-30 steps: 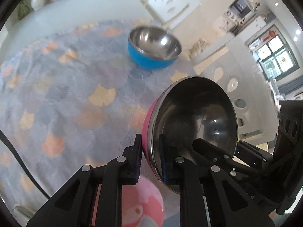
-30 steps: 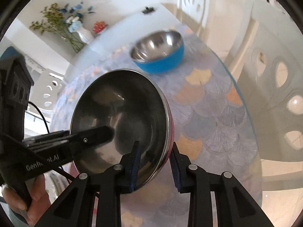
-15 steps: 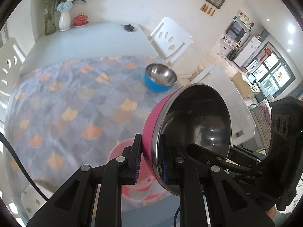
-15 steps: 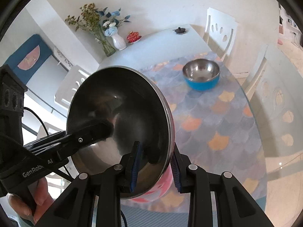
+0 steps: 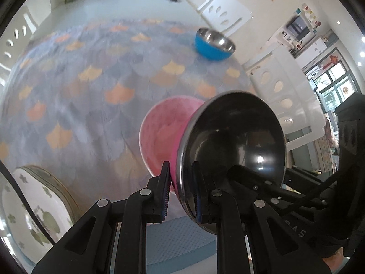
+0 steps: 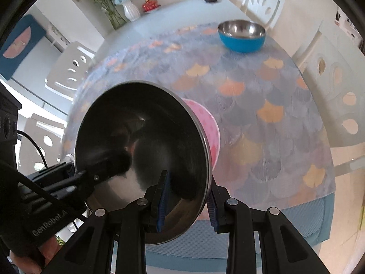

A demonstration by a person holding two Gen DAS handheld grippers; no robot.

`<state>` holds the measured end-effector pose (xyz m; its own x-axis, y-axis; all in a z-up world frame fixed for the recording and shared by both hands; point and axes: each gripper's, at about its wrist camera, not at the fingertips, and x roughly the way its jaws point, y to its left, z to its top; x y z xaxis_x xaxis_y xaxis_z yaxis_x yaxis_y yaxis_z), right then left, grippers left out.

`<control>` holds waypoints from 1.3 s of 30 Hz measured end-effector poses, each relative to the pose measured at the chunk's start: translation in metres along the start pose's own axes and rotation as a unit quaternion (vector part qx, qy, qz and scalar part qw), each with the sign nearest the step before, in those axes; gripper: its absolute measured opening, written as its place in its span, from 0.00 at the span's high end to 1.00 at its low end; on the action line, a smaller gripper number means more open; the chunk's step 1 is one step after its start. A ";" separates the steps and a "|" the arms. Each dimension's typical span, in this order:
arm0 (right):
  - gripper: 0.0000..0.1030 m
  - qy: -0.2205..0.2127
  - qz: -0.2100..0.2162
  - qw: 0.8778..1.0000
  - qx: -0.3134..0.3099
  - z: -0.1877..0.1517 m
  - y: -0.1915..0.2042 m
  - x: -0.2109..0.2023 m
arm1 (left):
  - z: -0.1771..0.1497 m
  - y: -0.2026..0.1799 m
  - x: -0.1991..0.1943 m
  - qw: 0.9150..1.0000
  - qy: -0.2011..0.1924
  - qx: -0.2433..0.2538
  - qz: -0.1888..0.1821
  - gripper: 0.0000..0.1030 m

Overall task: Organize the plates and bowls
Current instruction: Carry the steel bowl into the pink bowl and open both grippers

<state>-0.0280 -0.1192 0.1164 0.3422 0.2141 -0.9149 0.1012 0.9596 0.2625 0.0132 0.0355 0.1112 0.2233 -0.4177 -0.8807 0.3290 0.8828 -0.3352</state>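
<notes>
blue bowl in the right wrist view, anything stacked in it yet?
No, the blue bowl sits alone at the far side of the table with its shiny inside bare, and the pink bowl is up in both grippers.

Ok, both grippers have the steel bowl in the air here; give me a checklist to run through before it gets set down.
1. Left gripper clamped on the rim of the pink-sided steel bowl: ok.
2. Right gripper clamped on the same bowl's opposite rim: ok.
3. Bowl level: not ok, it is tipped steeply, its opening facing both cameras.
4. Pink plate on the scale-patterned tablecloth lies below the bowl with nothing seen on it: ok.
5. Blue-sided steel bowl stands upright far across the table, out of the way: ok.
6. Gap between held bowl and plate: cannot tell.
</notes>
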 end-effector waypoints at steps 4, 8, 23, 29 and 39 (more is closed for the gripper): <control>0.71 0.006 -0.011 1.000 -0.001 0.000 -0.002 0.009 | 0.000 0.004 0.013 1.000 0.011 -0.009 -0.007 0.86; 0.71 0.011 -0.016 1.000 0.002 0.004 -0.005 0.015 | 0.002 0.005 0.022 1.000 0.020 -0.012 -0.008 0.86; 0.71 0.062 -0.028 0.998 -0.011 0.017 -0.007 0.038 | 0.011 0.021 0.039 0.998 0.039 -0.045 0.012 0.74; 0.71 0.081 -0.020 0.996 -0.013 0.019 -0.010 0.042 | 0.015 0.024 0.037 0.998 0.044 -0.046 0.021 0.71; 0.71 0.065 -0.013 0.997 -0.030 0.018 -0.005 0.023 | 0.022 0.019 0.028 0.996 0.042 -0.056 0.047 0.72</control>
<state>-0.0035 -0.1222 0.0994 0.2159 0.2073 -0.9541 0.0510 0.9735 0.2231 0.0461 0.0358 0.0877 0.1687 -0.3162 -0.9336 0.2056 0.9376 -0.2804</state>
